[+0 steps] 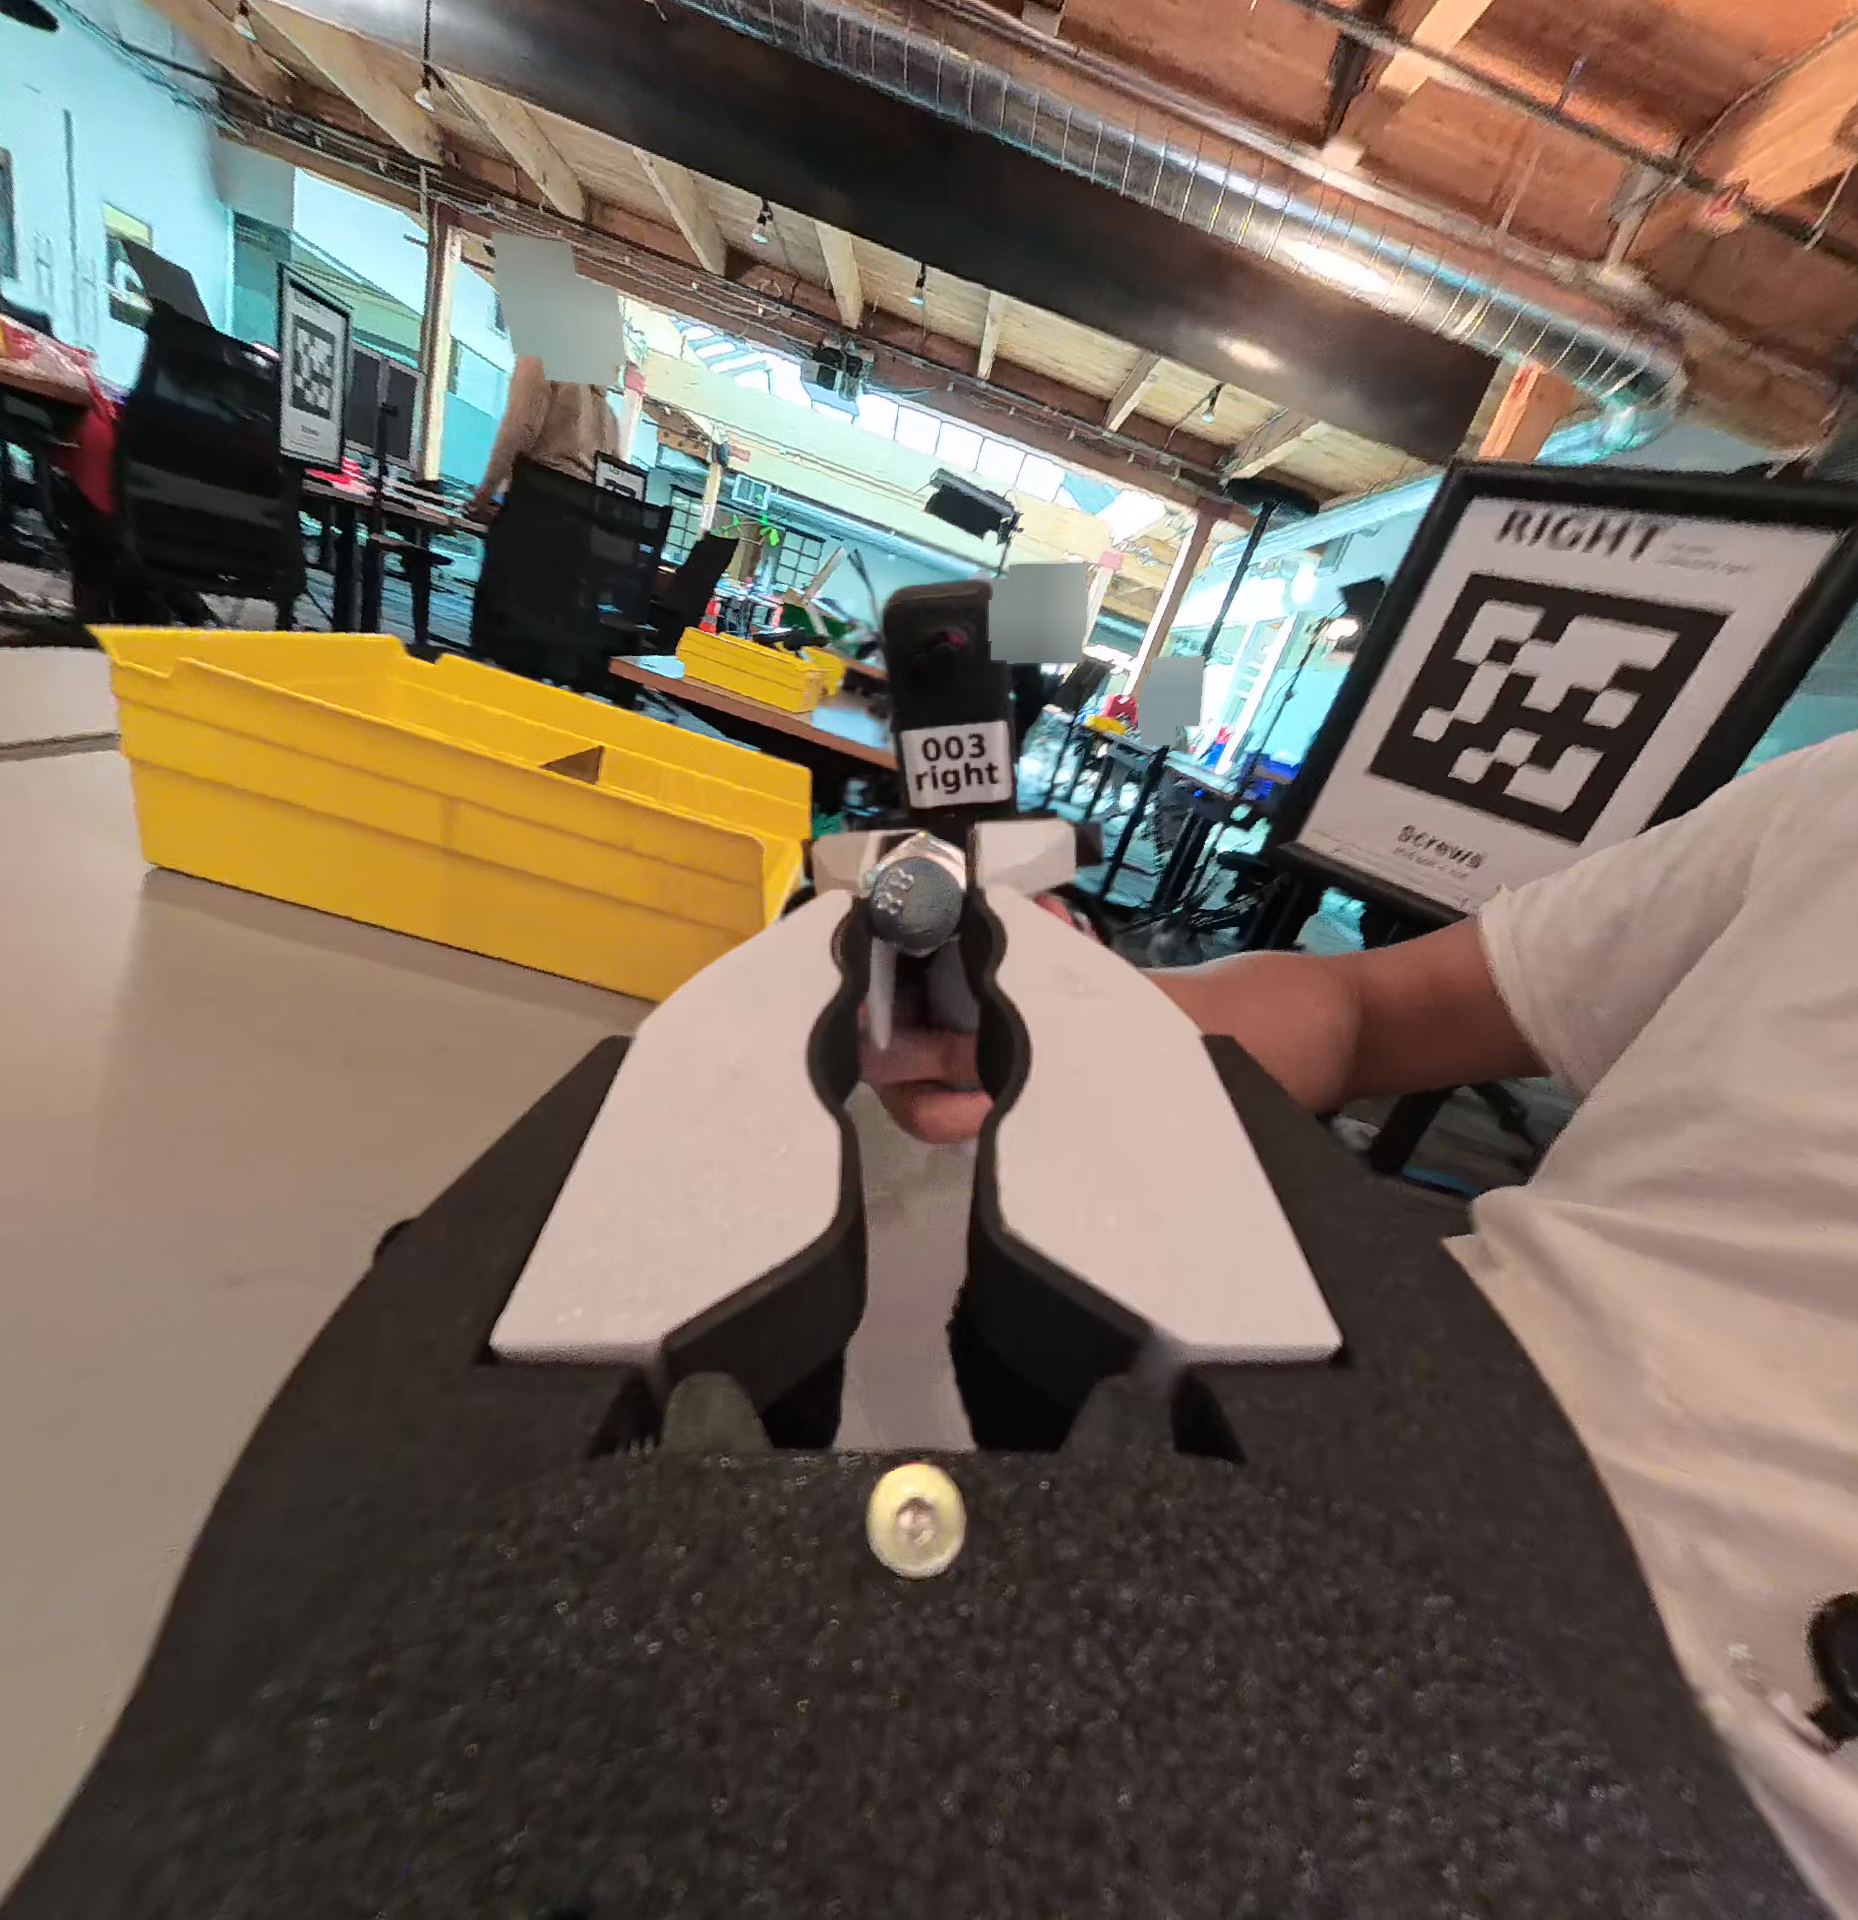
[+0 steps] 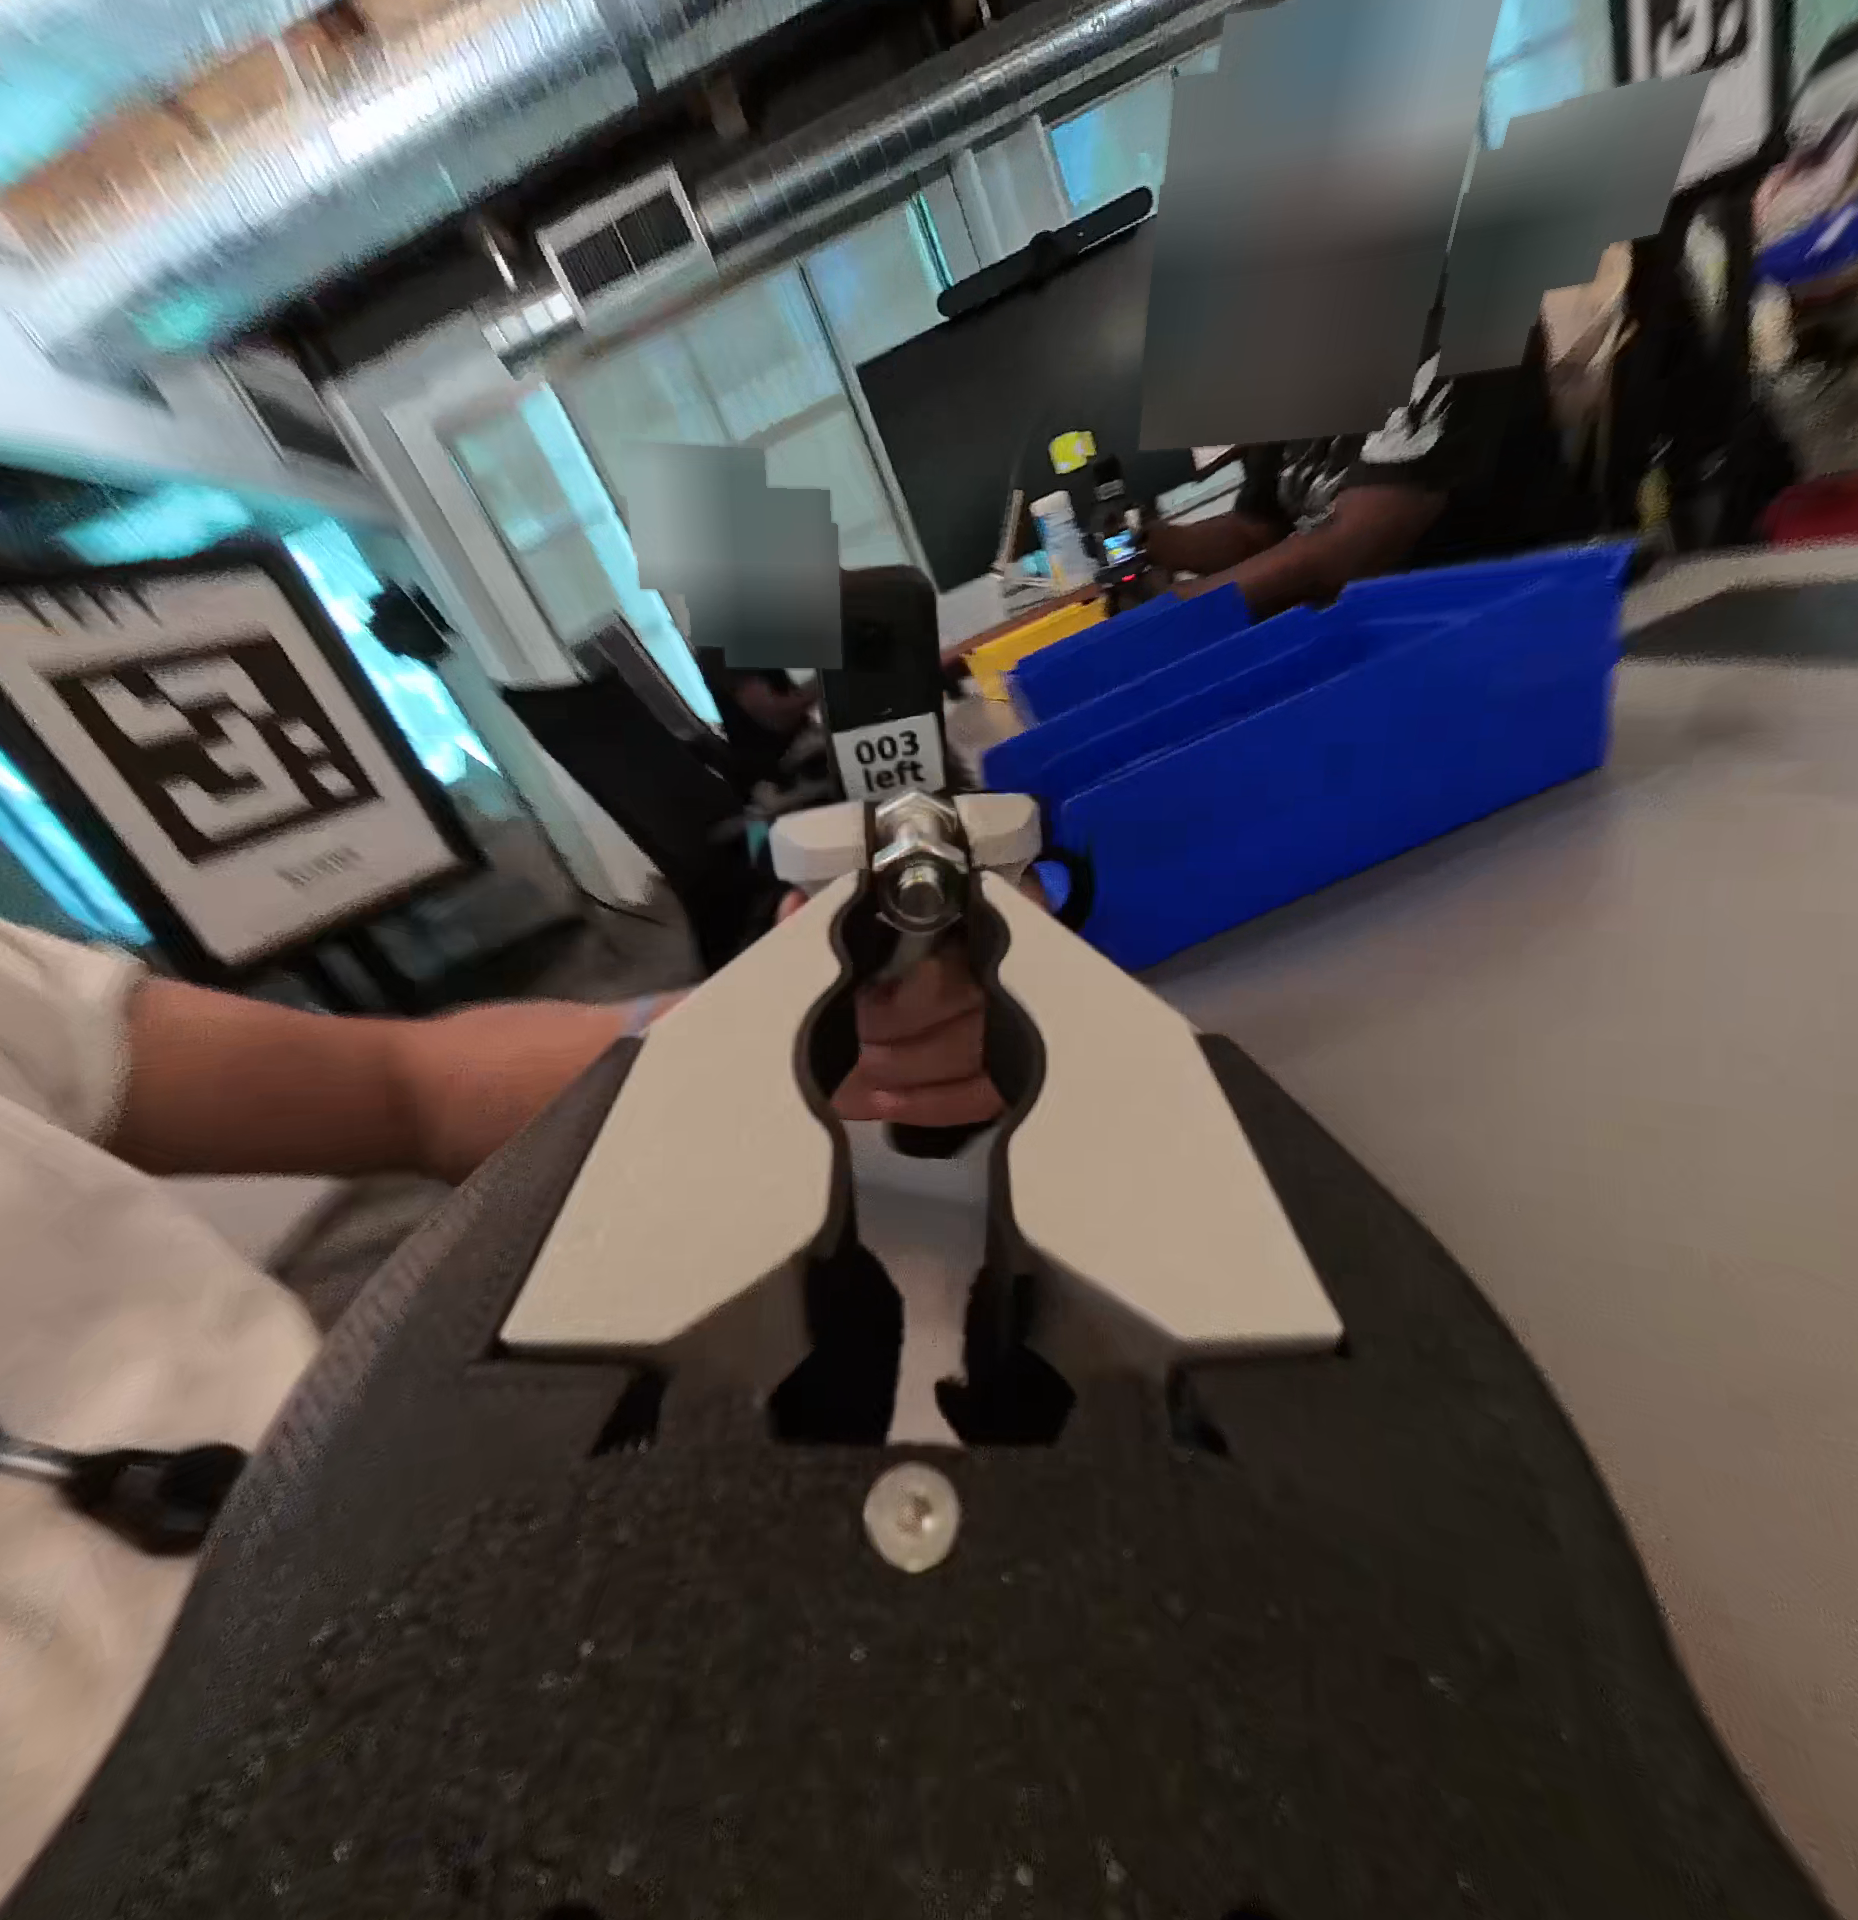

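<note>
Both grippers face each other above the pale grey table (image 1: 177, 1091). The left gripper (image 1: 917, 914) clenches the round grey head of a steel bolt (image 1: 912, 902); the right gripper (image 2: 917, 894) clamps the silver hex nut (image 2: 912, 902) on its threaded end. A yellow plastic bin (image 1: 437, 810) sits beyond, a blue plastic bin (image 2: 1320, 769) opposite. The bolt's shank is mostly hidden between the fingers.

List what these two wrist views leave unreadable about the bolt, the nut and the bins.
- Bolt shank: left wrist view shows only the round head end-on; the left gripper fingers cover the rest.
- Nut thread engagement: right wrist view looks straight down the axis, so how far it is screwed on cannot be told.
- Yellow bin contents: its wall hides the inside.
- Blue bin contents: seen low and blurred; far end cut by persons behind.
</note>
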